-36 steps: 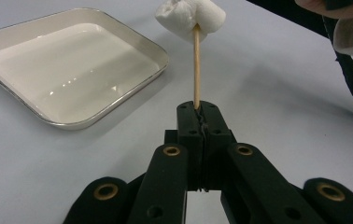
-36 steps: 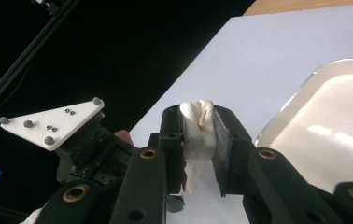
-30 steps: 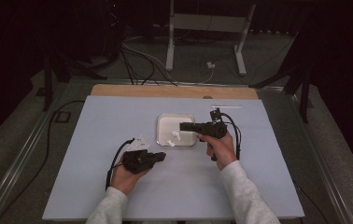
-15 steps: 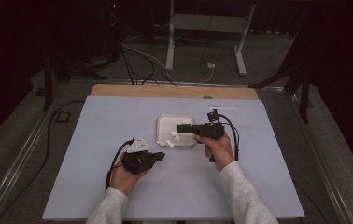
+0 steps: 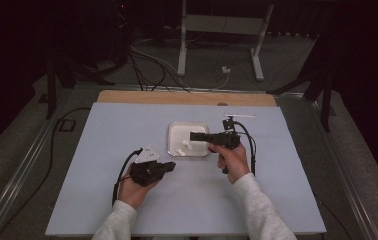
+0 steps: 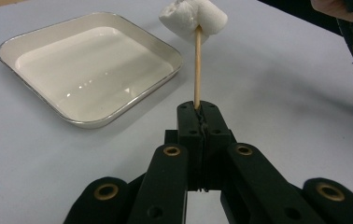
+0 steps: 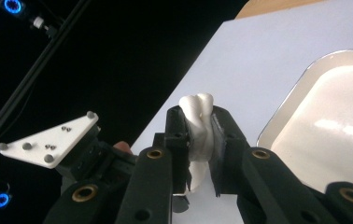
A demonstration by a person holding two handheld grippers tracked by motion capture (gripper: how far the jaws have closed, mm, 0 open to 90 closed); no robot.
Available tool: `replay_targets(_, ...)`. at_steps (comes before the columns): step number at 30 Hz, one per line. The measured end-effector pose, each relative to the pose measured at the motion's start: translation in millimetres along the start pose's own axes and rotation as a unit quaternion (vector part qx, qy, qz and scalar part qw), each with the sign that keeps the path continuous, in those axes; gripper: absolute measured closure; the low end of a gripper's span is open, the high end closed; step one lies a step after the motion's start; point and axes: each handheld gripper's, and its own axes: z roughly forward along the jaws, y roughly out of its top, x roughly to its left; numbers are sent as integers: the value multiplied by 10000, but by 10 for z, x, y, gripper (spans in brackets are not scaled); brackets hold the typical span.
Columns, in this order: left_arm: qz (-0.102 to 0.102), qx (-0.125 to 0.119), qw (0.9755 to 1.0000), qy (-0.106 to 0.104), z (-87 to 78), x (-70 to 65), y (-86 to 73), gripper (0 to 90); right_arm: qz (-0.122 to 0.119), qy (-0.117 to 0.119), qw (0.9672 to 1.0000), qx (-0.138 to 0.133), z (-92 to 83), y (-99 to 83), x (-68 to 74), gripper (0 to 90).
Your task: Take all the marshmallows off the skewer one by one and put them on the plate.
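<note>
Just beside the shallow white square tray (image 6: pixel 88 70), the left tool (image 6: pixel 198 109) is clamping a thin wooden skewer (image 6: pixel 196 70); the right tool (image 7: pixel 200 135) is squeezing its soft white marshmallow (image 7: pixel 198 128), risking tearing it or snapping the skewer.

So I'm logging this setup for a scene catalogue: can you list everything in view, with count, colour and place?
marshmallow: one, white, on the skewer's tip, squeezed in the right gripper's jaws
skewer: one, light wood, its lower end clamped in the left gripper
tray: one, white with a metal rim, square, mid-table
table: one, pale blue-grey top with a wooden strip along the far edge
cables: several, dark and white, on the floor beyond the table
stand: one, grey, on the floor beyond the table
left gripper: one, black, shut on the skewer
right gripper: one, black, shut on the marshmallow
sleeves: two, light grey, at the near edge
</note>
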Motion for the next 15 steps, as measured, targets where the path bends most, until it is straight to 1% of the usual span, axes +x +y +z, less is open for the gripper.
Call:
replay_targets(4, 47, 41, 10000, 4, -12, 2, -3, 900, 41, -23, 10000, -88, -26, 16, -13, 800)
replay_targets(5, 144, 240, 9995, 137, -5, 0, -17, 900, 72, -24, 9999, -144, -38, 19, -19, 805)
replay_targets(6, 195, 385, 9989, 209, 0, 16, -56, 900, 156, 23, 9991, -406, -95, 35, -38, 807)
replay_targets(7, 58, 364, 9992, 180, -13, 51, -94, 900, 293, 110, 9970, -708, -188, 71, -74, 808)
replay_targets(8, -81, 271, 9995, 127, -39, 87, -105, 900, 258, 3, 9958, -876, -277, 112, -89, 806)
replay_targets(9, -95, 190, 9997, 139, -60, 97, -87, 900, -5, -293, 9964, -790, -349, 151, -80, 802)
replay_targets(10, -116, 108, 9998, 131, -74, 98, -64, 900, -144, -416, 9969, -658, -377, 162, -75, 799)
replay_targets(13, -98, 38, 9999, 137, -81, 83, -22, 900, -333, -634, 9964, -458, -379, 141, -81, 792)
replay_targets(15, -97, 56, 9998, 169, -76, 74, -24, 900, -364, -678, 9963, -391, -332, 118, -106, 786)
